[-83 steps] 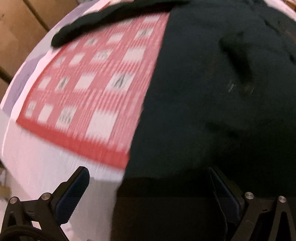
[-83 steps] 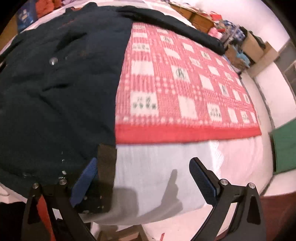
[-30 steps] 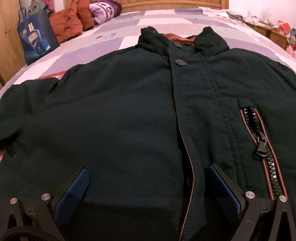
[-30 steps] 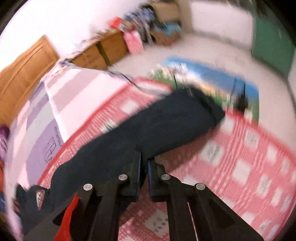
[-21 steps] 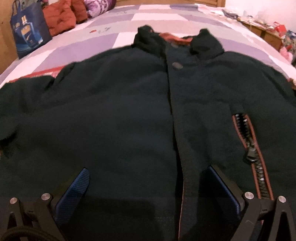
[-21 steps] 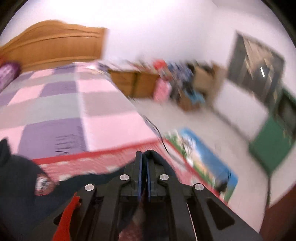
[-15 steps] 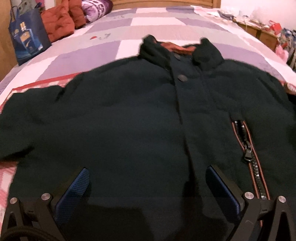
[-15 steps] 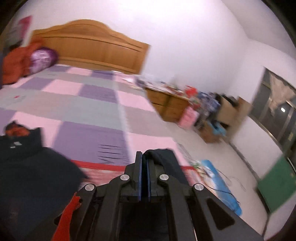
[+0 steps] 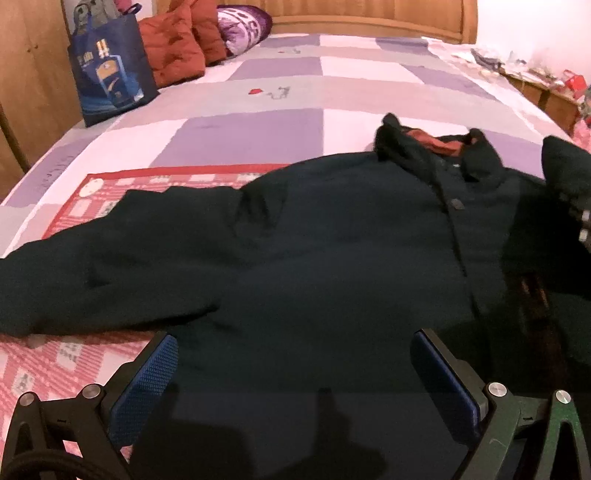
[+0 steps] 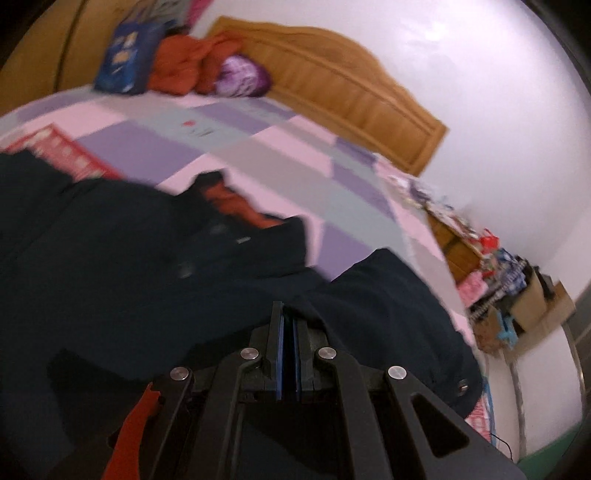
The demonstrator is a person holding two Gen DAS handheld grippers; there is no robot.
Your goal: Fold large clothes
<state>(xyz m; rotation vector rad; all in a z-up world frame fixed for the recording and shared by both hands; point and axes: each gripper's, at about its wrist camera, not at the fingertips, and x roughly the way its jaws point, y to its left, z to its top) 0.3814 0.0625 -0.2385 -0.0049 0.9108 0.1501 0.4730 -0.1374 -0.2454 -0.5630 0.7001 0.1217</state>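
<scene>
Dark jacket [image 9: 314, 266] spread front-up across bed [image 9: 258, 99], on red checked blanket [image 9: 55, 362]; collar with rust lining toward wooden headboard [image 10: 351, 92]. One sleeve [image 9: 92, 266] stretched out flat to left side. Left gripper [image 9: 295, 369] spread wide, low over jacket hem, pads clear of cloth. Right gripper [image 10: 287, 332] pressed together, pinching other sleeve [image 10: 388, 295], lifted and carried over jacket body. Around: blue tote bag [image 9: 110, 70], print unreadable; orange cushions [image 9: 173, 44]; purple pillow [image 9: 245, 22], lettering too blurred to read. Right wrist view alone shows cluttered cabinet [image 10: 465, 251] and boxes [image 10: 532, 302] beside bed. Left wrist view alone shows snap button [image 9: 457, 202] on placket.
</scene>
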